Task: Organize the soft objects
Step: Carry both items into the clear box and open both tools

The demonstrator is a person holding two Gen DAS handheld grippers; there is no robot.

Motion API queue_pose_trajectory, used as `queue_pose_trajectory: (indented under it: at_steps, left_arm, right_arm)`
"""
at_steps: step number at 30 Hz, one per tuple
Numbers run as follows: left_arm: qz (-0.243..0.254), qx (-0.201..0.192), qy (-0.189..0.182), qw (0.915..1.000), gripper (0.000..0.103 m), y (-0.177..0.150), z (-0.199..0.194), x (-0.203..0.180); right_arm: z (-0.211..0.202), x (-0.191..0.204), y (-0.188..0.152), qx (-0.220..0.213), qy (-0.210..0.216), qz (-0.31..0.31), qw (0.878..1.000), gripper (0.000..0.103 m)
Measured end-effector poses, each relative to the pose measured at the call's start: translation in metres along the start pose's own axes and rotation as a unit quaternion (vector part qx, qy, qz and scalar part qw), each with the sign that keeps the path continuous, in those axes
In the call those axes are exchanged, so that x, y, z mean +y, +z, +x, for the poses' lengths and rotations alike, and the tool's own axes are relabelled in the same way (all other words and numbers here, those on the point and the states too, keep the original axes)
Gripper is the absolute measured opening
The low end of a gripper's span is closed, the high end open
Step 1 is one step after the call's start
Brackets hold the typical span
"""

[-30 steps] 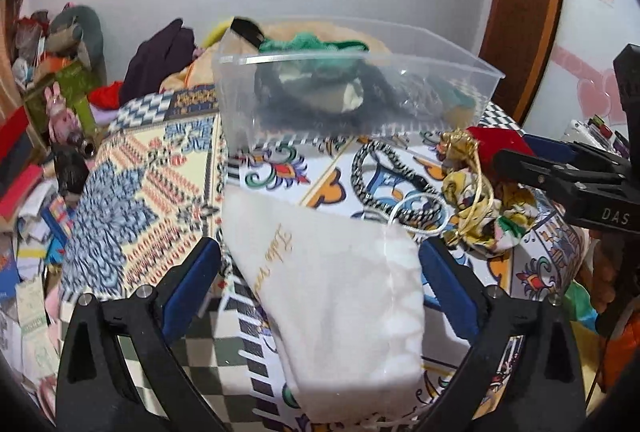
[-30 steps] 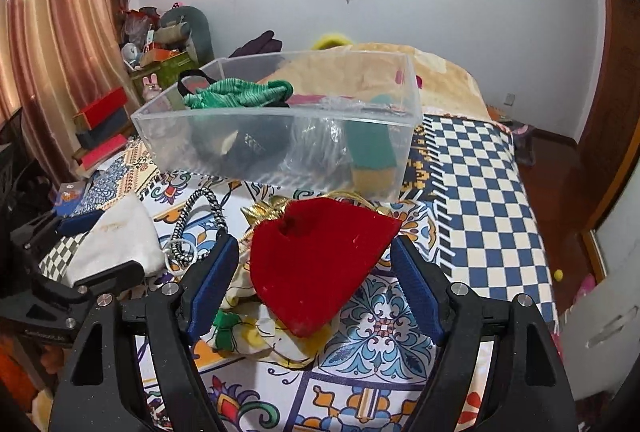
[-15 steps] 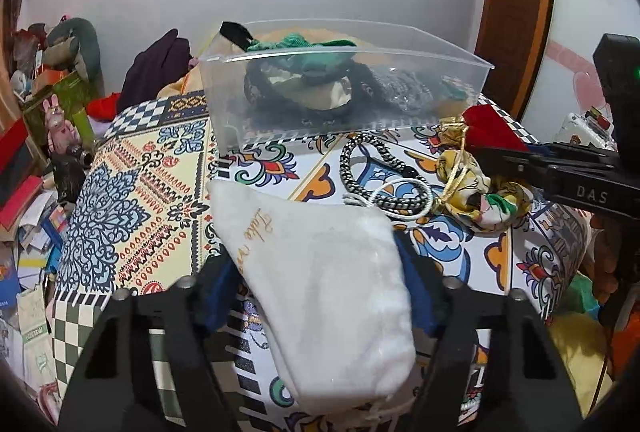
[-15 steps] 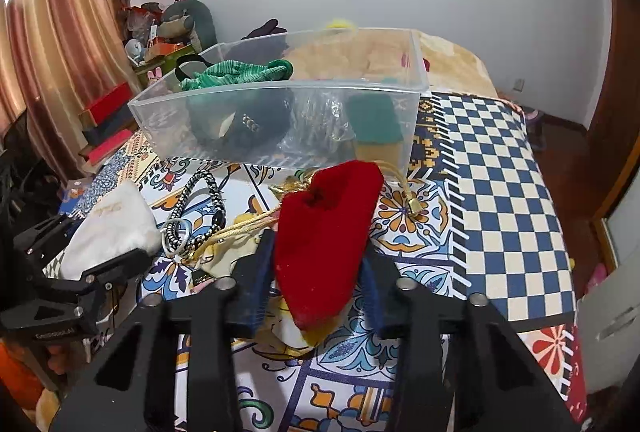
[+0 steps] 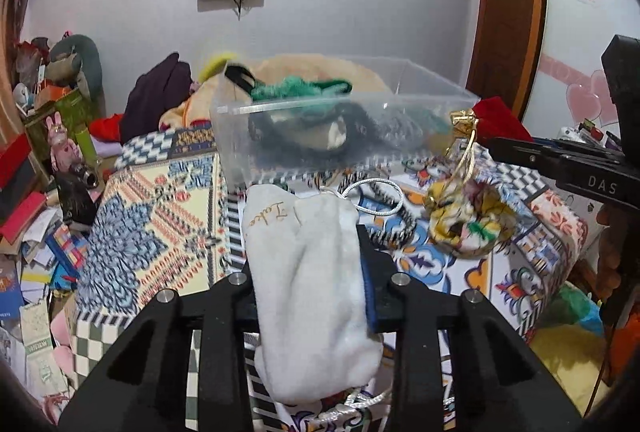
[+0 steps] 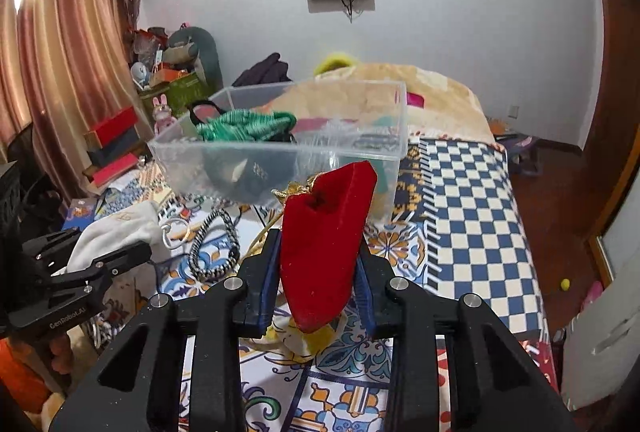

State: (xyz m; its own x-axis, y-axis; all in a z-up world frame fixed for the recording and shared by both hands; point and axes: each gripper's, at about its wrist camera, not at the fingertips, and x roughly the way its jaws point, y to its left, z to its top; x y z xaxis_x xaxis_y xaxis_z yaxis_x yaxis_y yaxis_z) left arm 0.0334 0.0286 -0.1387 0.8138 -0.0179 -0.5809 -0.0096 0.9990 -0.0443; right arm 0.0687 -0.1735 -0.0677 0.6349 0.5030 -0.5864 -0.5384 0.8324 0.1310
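Observation:
My left gripper [image 5: 308, 272] is shut on a white drawstring pouch [image 5: 308, 272] and holds it above the patterned bed cover, in front of the clear plastic bin [image 5: 432, 100]. My right gripper [image 6: 318, 264] is shut on a red velvet pouch [image 6: 324, 236], lifted just short of the bin [image 6: 276, 156]. The bin holds a green cord [image 6: 244, 122] and dark soft items. The red pouch [image 5: 496, 118] also shows at the right in the left wrist view, with its gold cord hanging down. The white pouch [image 6: 116, 236] shows at the left in the right wrist view.
A floral fabric scrunchie [image 5: 468, 224] and a black-and-white cord [image 6: 212, 252] lie on the bed cover [image 6: 460, 216] in front of the bin. Clutter, boxes and toys [image 5: 52, 136] stand left of the bed. A wooden door [image 5: 508, 4] is at the right.
Both grippers closed on their pouches and lifted them off the bed cover toward the bin. The red pouch's gold cord now hangs in the air.

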Motion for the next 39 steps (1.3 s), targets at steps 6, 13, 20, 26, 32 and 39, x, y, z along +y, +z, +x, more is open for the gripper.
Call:
queue_pose_trajectory:
  at_steps: [6, 13, 20, 26, 32, 39]
  left_arm:
    - [0.003, -0.03, 0.002, 0.9995, 0.032, 0.025, -0.013, 0.002]
    - [0.002, -0.063, -0.002, 0.998, 0.032, 0.067, -0.016, 0.007]
    - [0.01, -0.084, -0.007, 0.9964, 0.032, 0.101, -0.015, 0.005]
    - [0.007, -0.092, -0.01, 0.9956, 0.032, 0.133, 0.0, 0.008]
    - [0.0, -0.085, 0.002, 0.9963, 0.033, 0.152, 0.025, 0.009]
    - [-0.017, -0.054, 0.022, 0.9982, 0.033, 0.155, 0.069, 0.015]
  right_arm:
    - [-0.015, 0.006, 0.017, -0.029, -0.003, -0.013, 0.999, 0.03]
    - [-0.025, 0.012, 0.043, -0.064, -0.004, -0.032, 0.997, 0.03]
    - [-0.023, 0.016, 0.067, -0.096, 0.001, -0.038, 0.995, 0.03]
    - [-0.01, 0.02, 0.086, -0.106, -0.001, -0.039, 0.994, 0.03]
    - [0.006, 0.021, 0.093, -0.098, -0.003, -0.038, 0.994, 0.03]
    - [0.038, 0.012, 0.091, -0.056, 0.001, -0.031, 0.998, 0.03]
